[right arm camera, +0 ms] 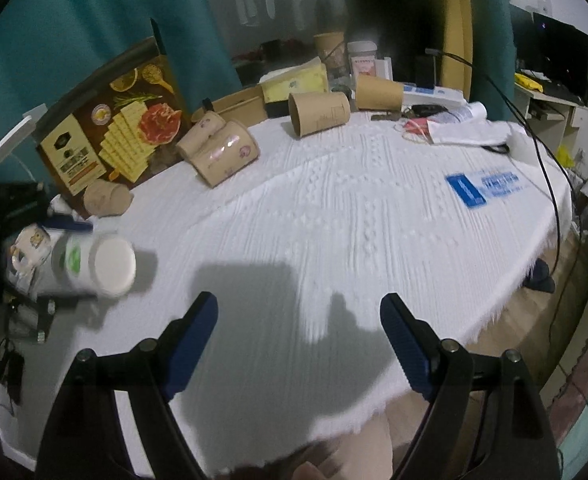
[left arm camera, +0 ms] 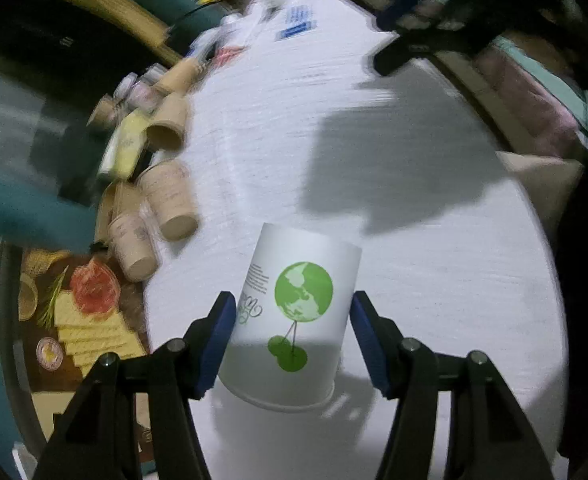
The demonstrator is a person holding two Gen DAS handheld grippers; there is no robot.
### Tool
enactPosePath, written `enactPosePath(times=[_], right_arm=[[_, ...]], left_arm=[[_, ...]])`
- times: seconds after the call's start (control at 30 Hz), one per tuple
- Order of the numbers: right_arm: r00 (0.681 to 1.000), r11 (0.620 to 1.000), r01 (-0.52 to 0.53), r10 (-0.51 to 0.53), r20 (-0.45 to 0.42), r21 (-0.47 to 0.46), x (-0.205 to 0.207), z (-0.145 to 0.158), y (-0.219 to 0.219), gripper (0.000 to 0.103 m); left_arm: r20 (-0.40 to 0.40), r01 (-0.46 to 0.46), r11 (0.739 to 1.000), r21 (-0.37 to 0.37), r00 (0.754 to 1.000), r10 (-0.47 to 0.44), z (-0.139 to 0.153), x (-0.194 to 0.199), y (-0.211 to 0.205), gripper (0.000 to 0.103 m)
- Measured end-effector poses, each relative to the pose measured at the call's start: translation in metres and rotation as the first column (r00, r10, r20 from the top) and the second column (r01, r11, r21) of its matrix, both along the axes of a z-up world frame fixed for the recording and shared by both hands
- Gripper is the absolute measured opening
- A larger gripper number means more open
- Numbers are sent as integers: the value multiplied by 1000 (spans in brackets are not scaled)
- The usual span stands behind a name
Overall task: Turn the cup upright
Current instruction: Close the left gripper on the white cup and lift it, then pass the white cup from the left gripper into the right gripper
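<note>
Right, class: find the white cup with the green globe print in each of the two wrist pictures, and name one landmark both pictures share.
Left wrist view: the white cup is low in the centre, between the blue pads of the left gripper, rim towards the camera.
Right wrist view: the white cup is at the left edge, lying sideways with its flat base towards the camera.
Shared landmark: the cracker box beside the brown cups.

Table clutter, off-task
Brown paper cups (right arm camera: 318,113) lie tipped beside cracker box (right arm camera: 111,120) on white tablecloth (right arm camera: 334,220); blue-printed leaflet (right arm camera: 482,186) well apart.
</note>
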State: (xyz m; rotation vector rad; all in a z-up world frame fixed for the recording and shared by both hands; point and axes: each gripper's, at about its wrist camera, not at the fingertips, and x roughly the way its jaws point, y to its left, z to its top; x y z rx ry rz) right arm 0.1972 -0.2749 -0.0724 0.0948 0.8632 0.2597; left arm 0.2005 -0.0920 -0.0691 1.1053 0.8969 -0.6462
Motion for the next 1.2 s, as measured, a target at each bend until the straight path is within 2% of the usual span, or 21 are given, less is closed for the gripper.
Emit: enactPosePath(times=[0.17,0.5,0.6,0.67,0.77,0.97,1.1,1.2], right_arm=[[1000,1000,8,-7,-16,23,-27,-9,-8,82],[999,999,29,-28,-26,35,-55,-16,-21,82],[999,999,29,-28,-21,37,-55,-15,-21,82],[1000,999,26,-25,-17,39,-56,-14,-21,82],[1000,999,22,-21,-16,40,-56,-14,-20,82],[1000,999,19,-19,-16,40,-55,-14,-21,82],[1000,1000,-6,6,1,20,-52,-11,-18,82],[998,998,-66,66,17,-9,-48,-4,-11,82]], left_arm=[[19,105,987,124,994,-108,-27,-38,-22,59],[-20,94,982,162,996,-92,-43,-48,-32,62],[-25,83,984,161,996,-80,-43,-48,-33,66],[-35,79,984,162,997,-74,-45,-47,-33,73],[-33,76,984,162,997,-72,-47,-49,-34,79],[-23,70,987,144,997,-67,-45,-54,-34,82],[-1,33,994,100,999,-33,-32,-54,-31,83],[22,-33,999,14,999,33,-13,-58,-23,83]])
